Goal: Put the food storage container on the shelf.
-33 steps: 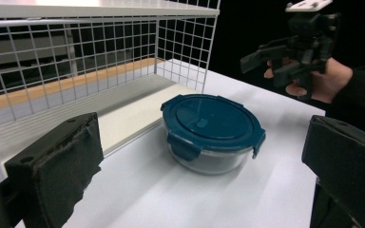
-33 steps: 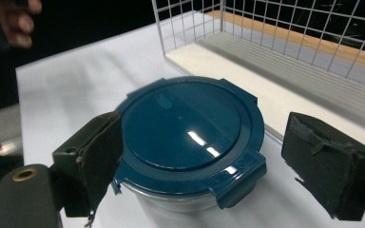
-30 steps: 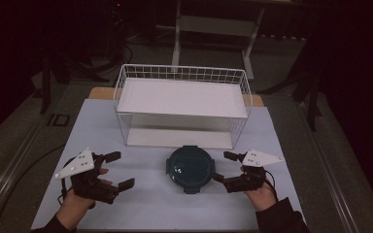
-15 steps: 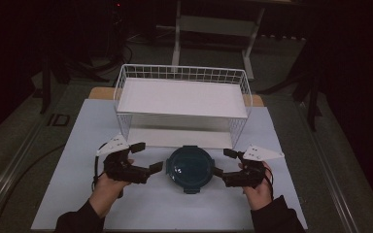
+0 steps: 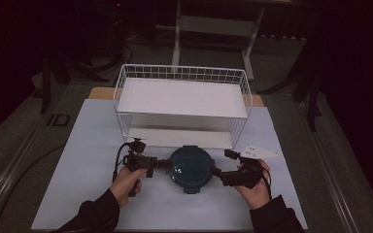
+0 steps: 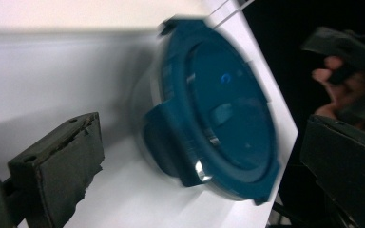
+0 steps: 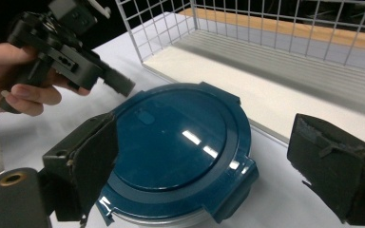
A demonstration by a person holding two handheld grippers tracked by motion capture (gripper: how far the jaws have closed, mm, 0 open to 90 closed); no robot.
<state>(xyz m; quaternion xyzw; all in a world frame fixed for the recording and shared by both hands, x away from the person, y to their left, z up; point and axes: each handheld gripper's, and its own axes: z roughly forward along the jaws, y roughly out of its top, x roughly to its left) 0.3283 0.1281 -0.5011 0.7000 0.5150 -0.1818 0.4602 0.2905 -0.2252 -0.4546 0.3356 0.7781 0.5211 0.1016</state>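
Round dark-blue plastic lidded container looks rigid, slick; both grippers, left gripper at nine o'clock, right gripper at three, gape apart: grab its clip tabs.

Dim overall, surroundings near black; white worktop lit from above. Left gripper view motion-blurred, blue lid smeared at its edges. Right gripper view sharp, small glare streaks on lid. Soft shadows.

Table has a white top, with a wood edge showing at the far corners. Directly on it: wire basket at the far middle, with a white board inside, and a round container with a blue lid just in front of the basket, near centre
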